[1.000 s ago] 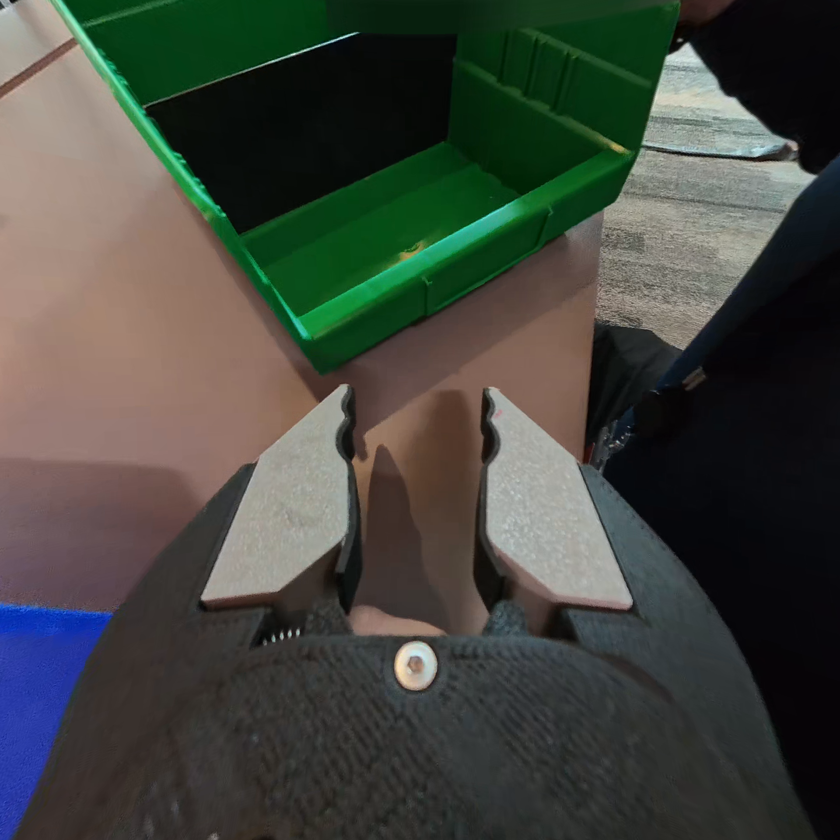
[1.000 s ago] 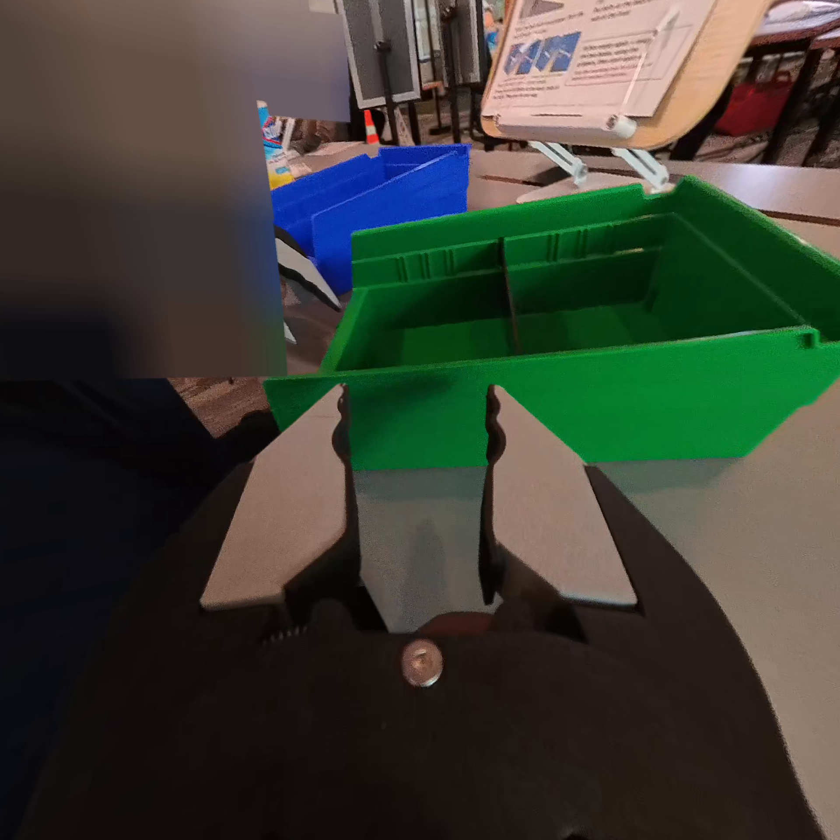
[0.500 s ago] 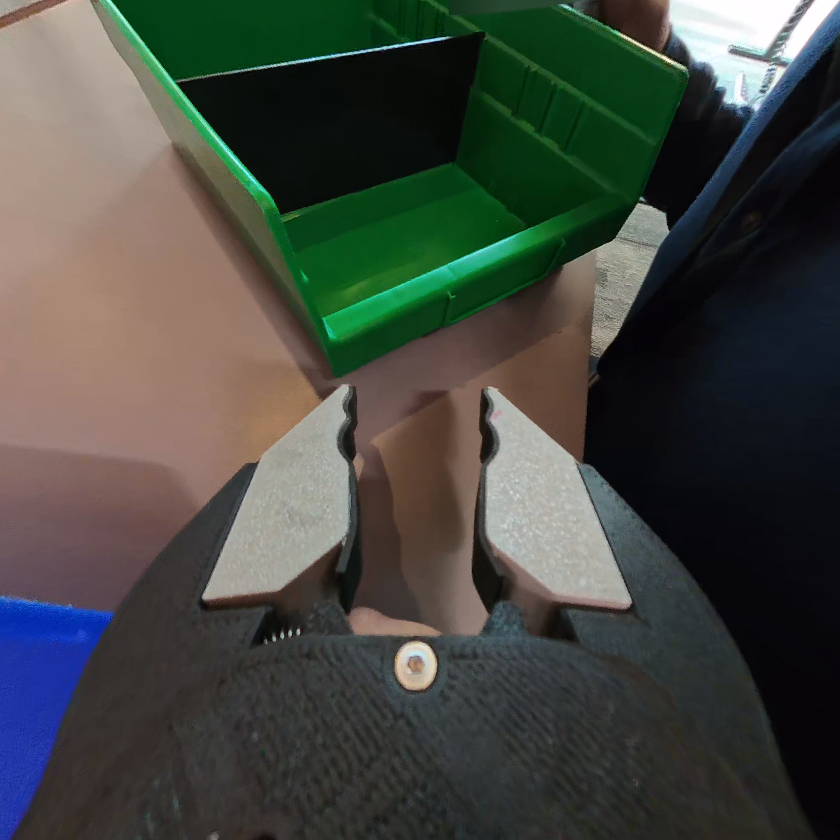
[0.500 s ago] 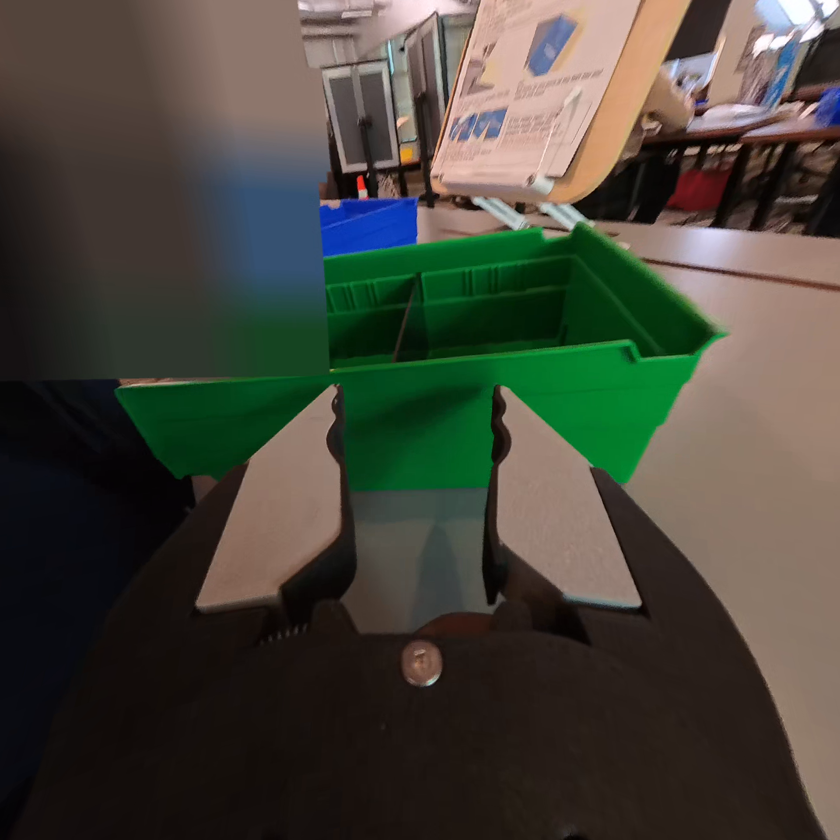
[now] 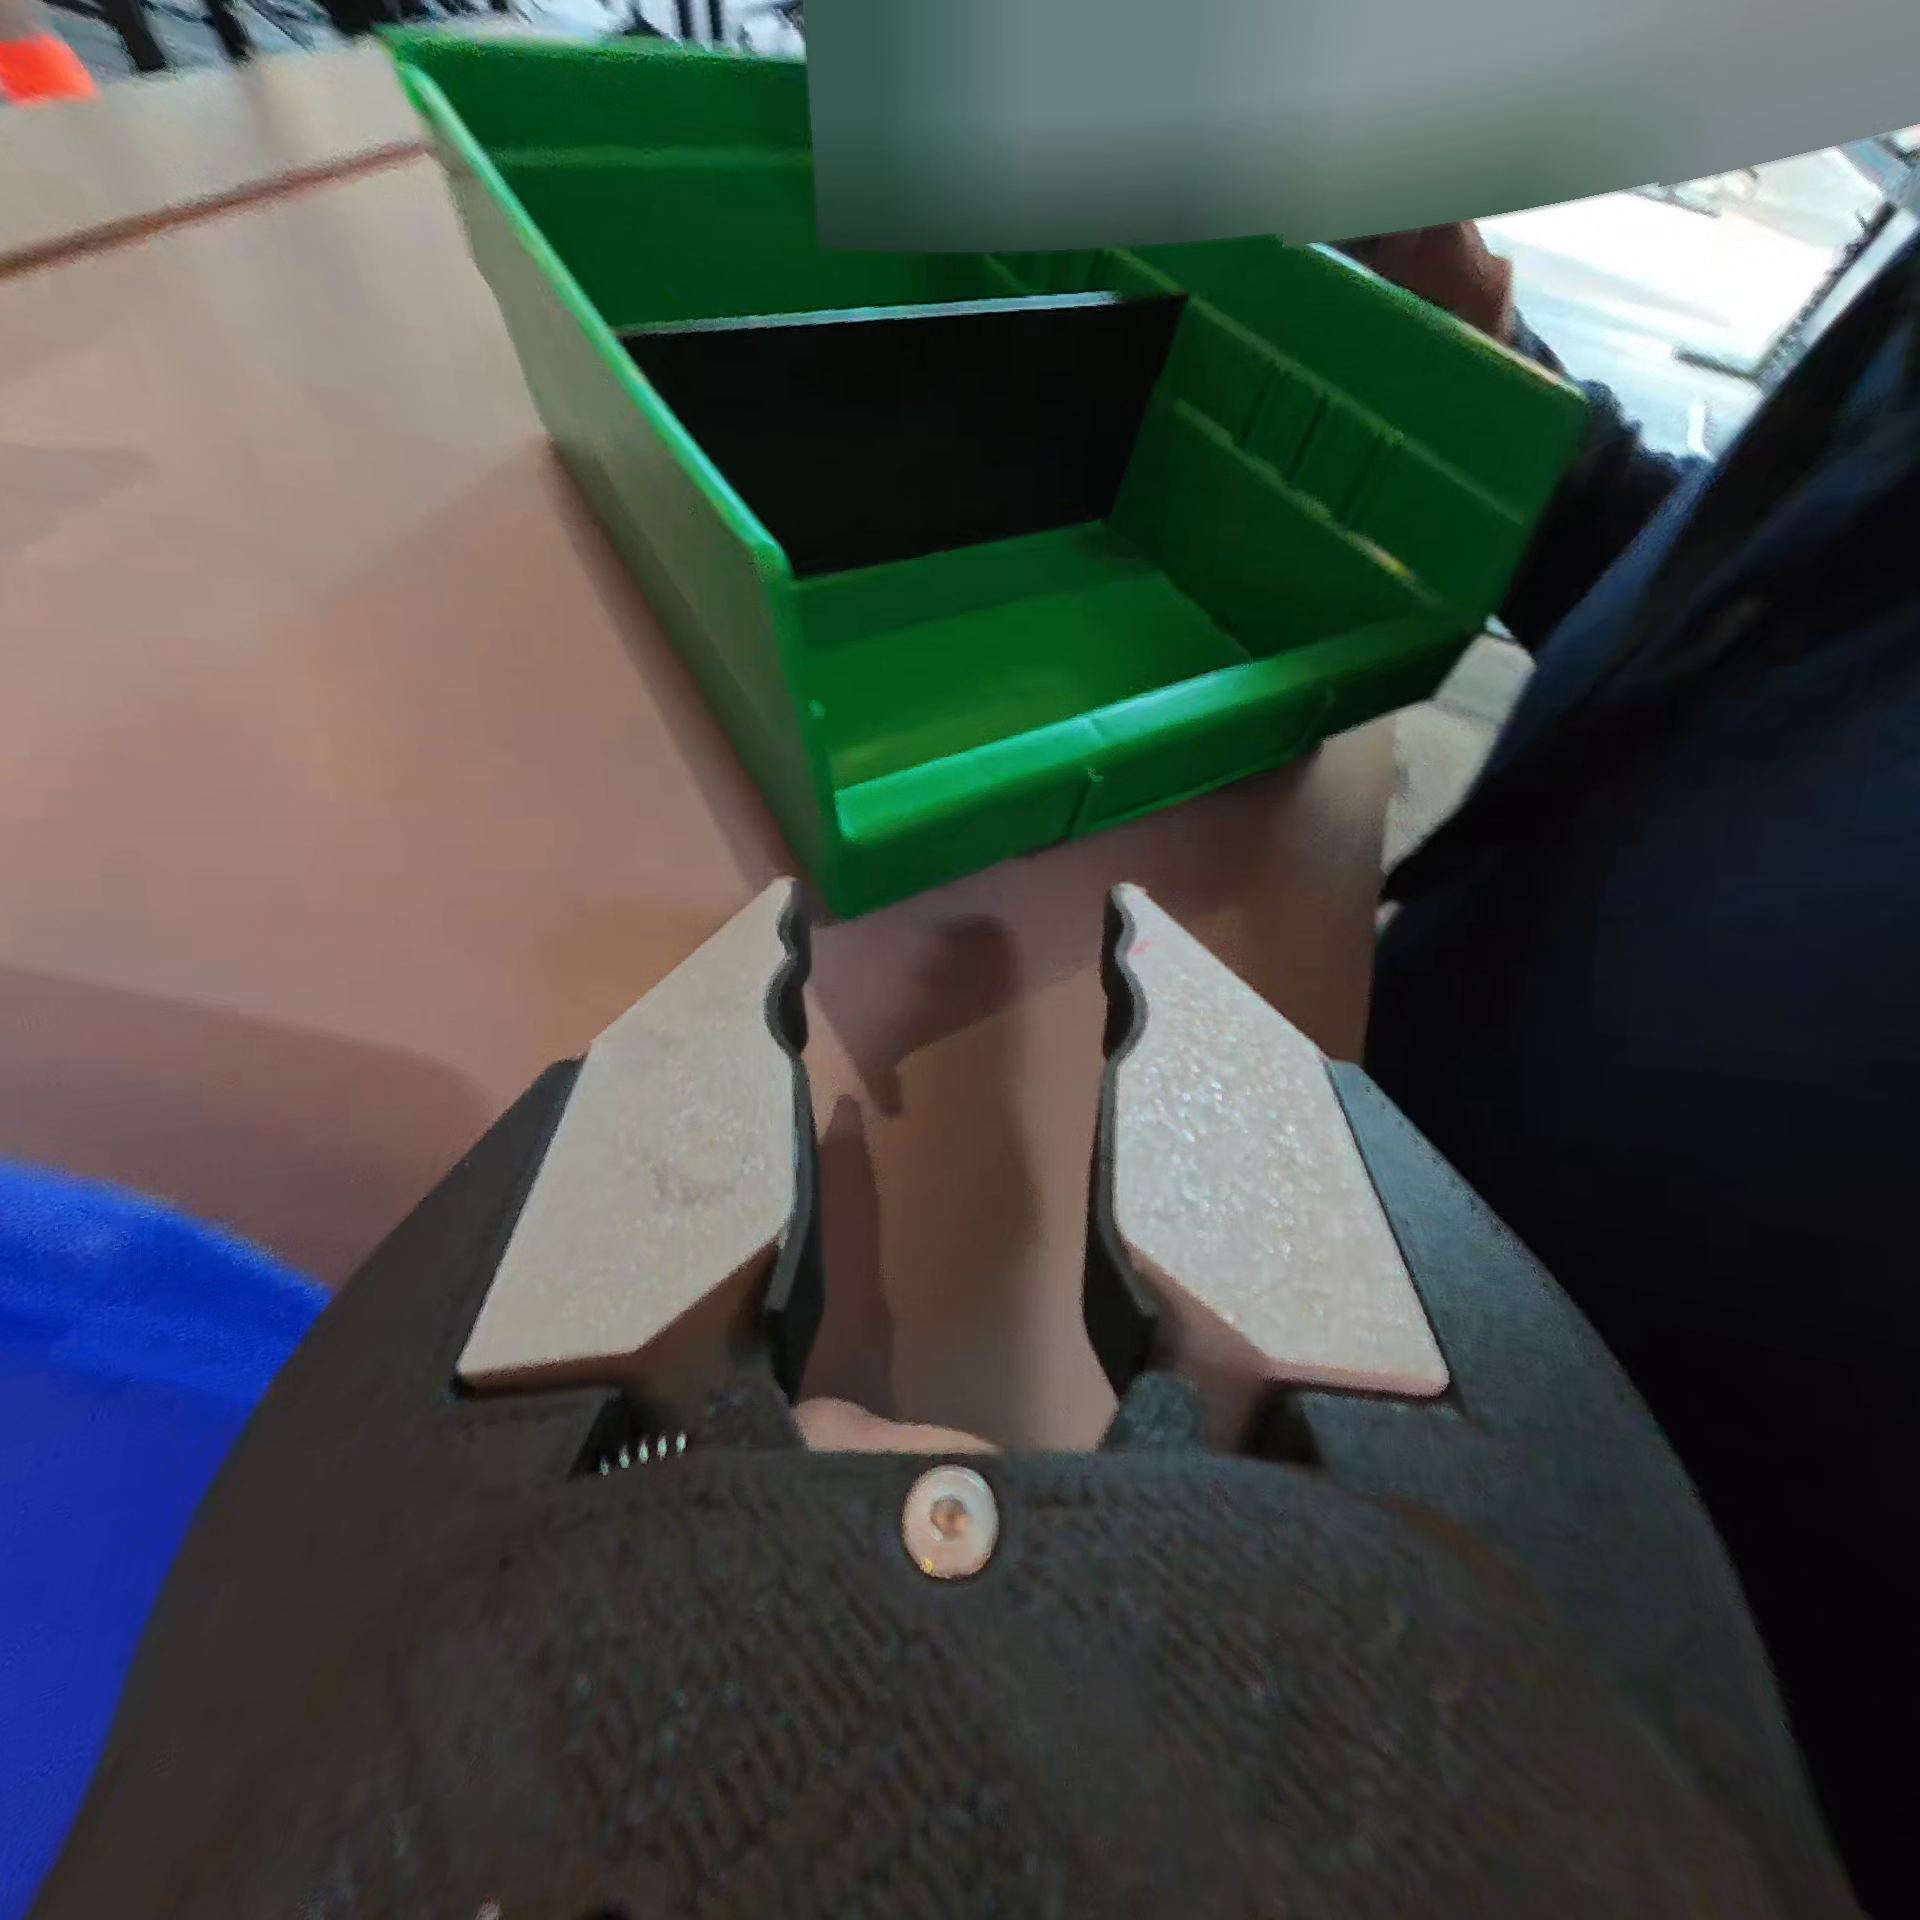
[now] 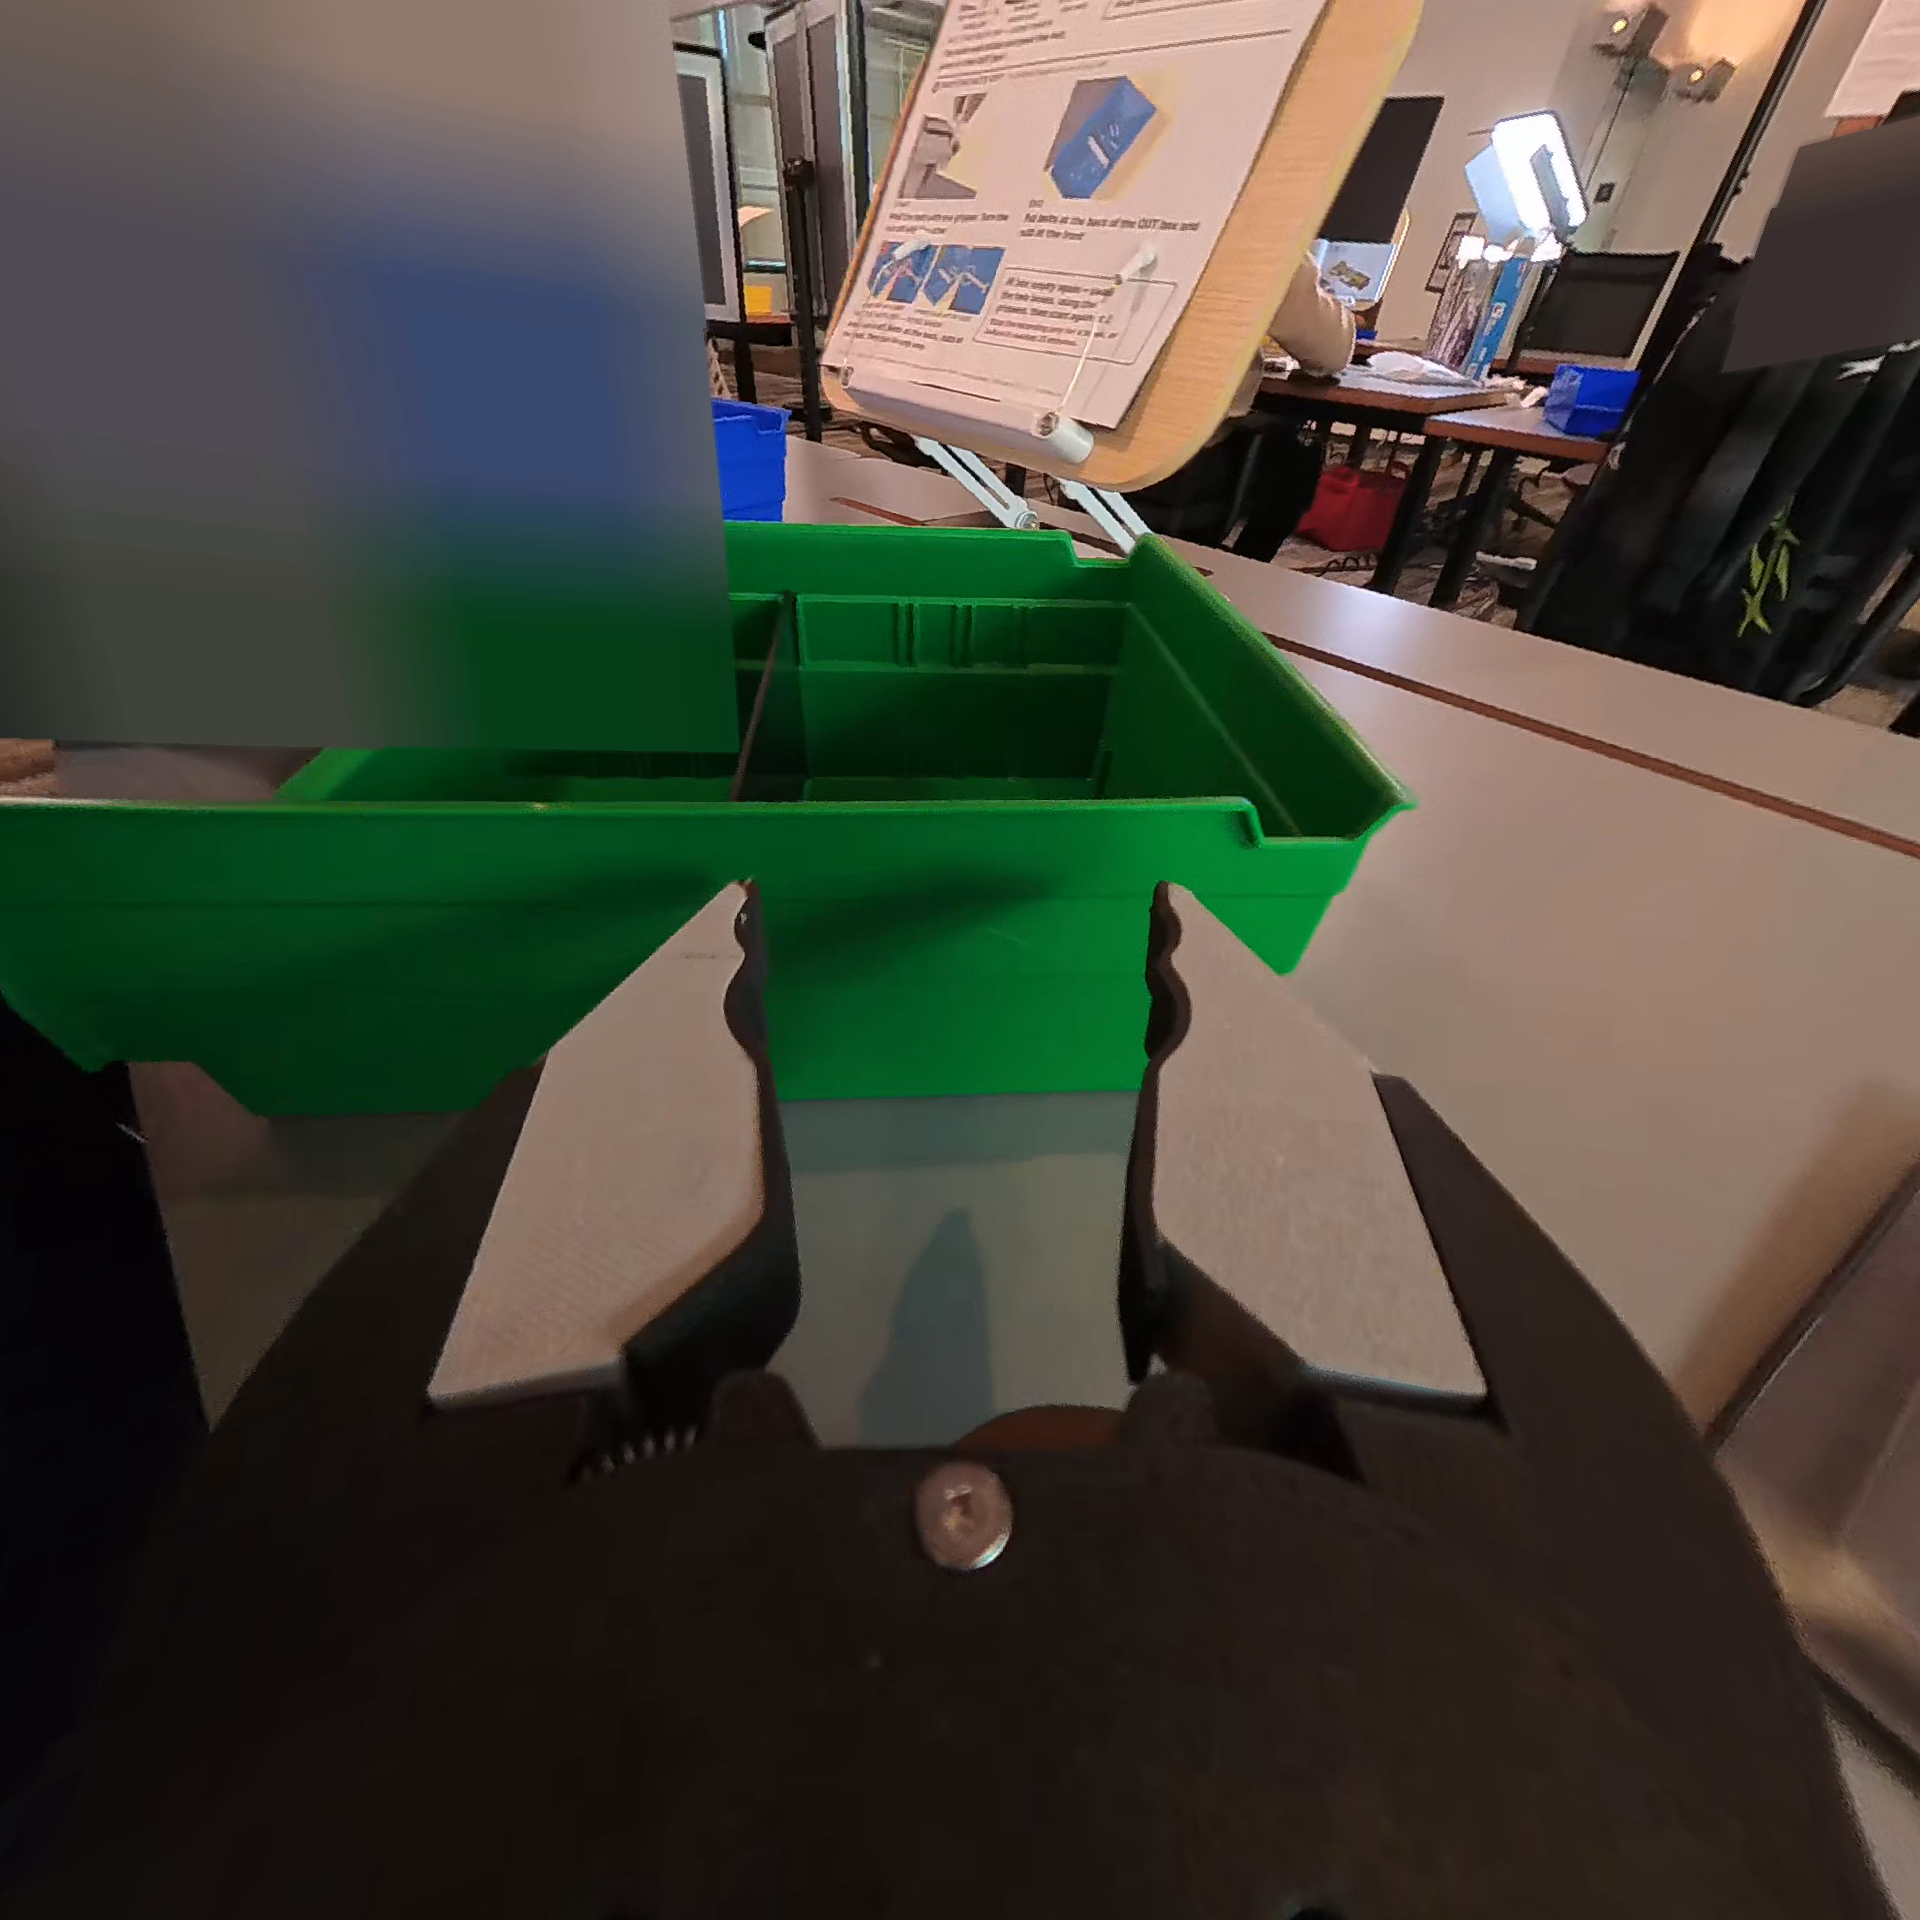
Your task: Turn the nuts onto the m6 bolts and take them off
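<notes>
Left wrist view: blue bin at lower left, left tongs spread apart, holding nothing, over bare surface; green bin just ahead, black divider upright inside. Right wrist view: green bin ahead, right tongs spread, holding nothing; tilted instruction board behind. No nuts or bolts visible.

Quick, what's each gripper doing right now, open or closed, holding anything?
Left gripper: open, empty, above the table near the green plastic bin.
Right gripper: open, empty, facing that bin.
</notes>
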A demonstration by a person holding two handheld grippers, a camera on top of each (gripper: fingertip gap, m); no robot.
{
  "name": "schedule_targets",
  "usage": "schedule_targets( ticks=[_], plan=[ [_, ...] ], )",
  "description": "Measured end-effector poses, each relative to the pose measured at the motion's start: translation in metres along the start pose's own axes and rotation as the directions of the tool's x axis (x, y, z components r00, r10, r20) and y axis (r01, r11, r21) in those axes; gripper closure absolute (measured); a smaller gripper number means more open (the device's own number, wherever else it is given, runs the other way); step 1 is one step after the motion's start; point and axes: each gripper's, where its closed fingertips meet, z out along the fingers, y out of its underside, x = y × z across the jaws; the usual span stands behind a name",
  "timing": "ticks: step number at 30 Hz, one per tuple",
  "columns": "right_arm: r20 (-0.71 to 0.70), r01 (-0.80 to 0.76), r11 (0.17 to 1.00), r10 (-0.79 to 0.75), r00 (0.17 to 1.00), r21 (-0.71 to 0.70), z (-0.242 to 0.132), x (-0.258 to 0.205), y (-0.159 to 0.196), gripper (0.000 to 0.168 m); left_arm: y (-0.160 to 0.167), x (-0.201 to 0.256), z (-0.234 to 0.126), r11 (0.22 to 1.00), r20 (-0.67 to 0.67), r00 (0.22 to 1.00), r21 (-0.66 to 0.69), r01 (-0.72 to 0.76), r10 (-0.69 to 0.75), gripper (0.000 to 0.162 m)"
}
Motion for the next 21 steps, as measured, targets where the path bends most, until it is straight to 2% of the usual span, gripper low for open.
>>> schedule_targets(
  ticks=[3, 5, 6, 8, 10, 11, 12, 15, 17, 18, 19, 20, 21],
  plan=[
    [0.029, 0.016, 1.000, -0.016, 0.999, -0.001, 0.004, -0.007, -0.001, 0.097, -0.013, -0.010, -0.019, 0.994, 0.117, 0.993, 0.113, -0.007, -0.007, 0.108],
    [0.080, -0.042, 0.999, 0.039, 0.996, 0.030, 0.006, -0.022, -0.012, 0.097, -0.019, -0.007, -0.038, 0.989, 0.175, 0.985, 0.143, -0.037, 0.012, 0.109],
    [0.111, -0.081, 0.995, 0.074, 0.991, 0.061, 0.006, -0.035, -0.025, 0.088, -0.021, -0.004, -0.048, 0.988, 0.202, 0.979, 0.142, -0.066, 0.036, 0.109],
    [0.186, -0.082, 0.991, 0.061, 0.981, 0.110, 0.001, -0.070, -0.056, 0.104, -0.021, -0.012, -0.071, 0.988, 0.323, 0.943, 0.102, -0.117, 0.078, 0.113],
    [0.123, -0.053, 0.995, 0.043, 0.991, 0.080, 0.004, -0.088, -0.076, 0.099, -0.016, -0.024, -0.089, 0.989, 0.421, 0.900, 0.042, -0.144, 0.113, 0.114],
    [0.137, -0.045, 0.999, 0.041, 0.990, 0.021, 0.008, -0.104, -0.077, 0.091, -0.007, -0.035, -0.096, 0.992, 0.469, 0.876, -0.006, -0.125, 0.113, 0.114],
    [0.189, -0.040, 0.998, 0.050, 0.981, -0.055, 0.014, -0.125, -0.075, 0.091, 0.004, -0.044, -0.101, 0.991, 0.493, 0.860, -0.077, -0.107, 0.131, 0.108],
    [0.254, -0.013, 0.972, 0.075, 0.964, -0.236, 0.036, -0.185, -0.066, 0.091, 0.037, -0.069, -0.113, 0.965, 0.515, 0.839, -0.260, -0.046, 0.179, 0.098],
    [0.259, -0.036, 0.952, 0.119, 0.958, -0.305, 0.059, -0.222, -0.058, 0.106, 0.053, -0.068, -0.109, 0.948, 0.426, 0.896, -0.319, 0.024, 0.121, 0.090],
    [0.224, -0.043, 0.931, 0.132, 0.966, -0.362, 0.072, -0.232, -0.046, 0.116, 0.054, -0.063, -0.103, 0.944, 0.374, 0.924, -0.326, 0.052, 0.078, 0.095],
    [0.158, -0.047, 0.912, 0.122, 0.980, -0.408, 0.087, -0.235, -0.033, 0.117, 0.048, -0.058, -0.094, 0.950, 0.336, 0.941, -0.307, 0.063, 0.046, 0.095],
    [0.094, -0.032, 0.898, 0.082, 0.992, -0.439, 0.101, -0.234, -0.021, 0.113, 0.042, -0.055, -0.086, 0.955, 0.310, 0.950, -0.291, 0.065, 0.030, 0.096],
    [0.024, 0.004, 0.882, 0.009, 1.000, -0.472, 0.114, -0.229, -0.008, 0.110, 0.041, -0.057, -0.080, 0.951, 0.318, 0.947, -0.302, 0.064, 0.038, 0.105]
  ],
)
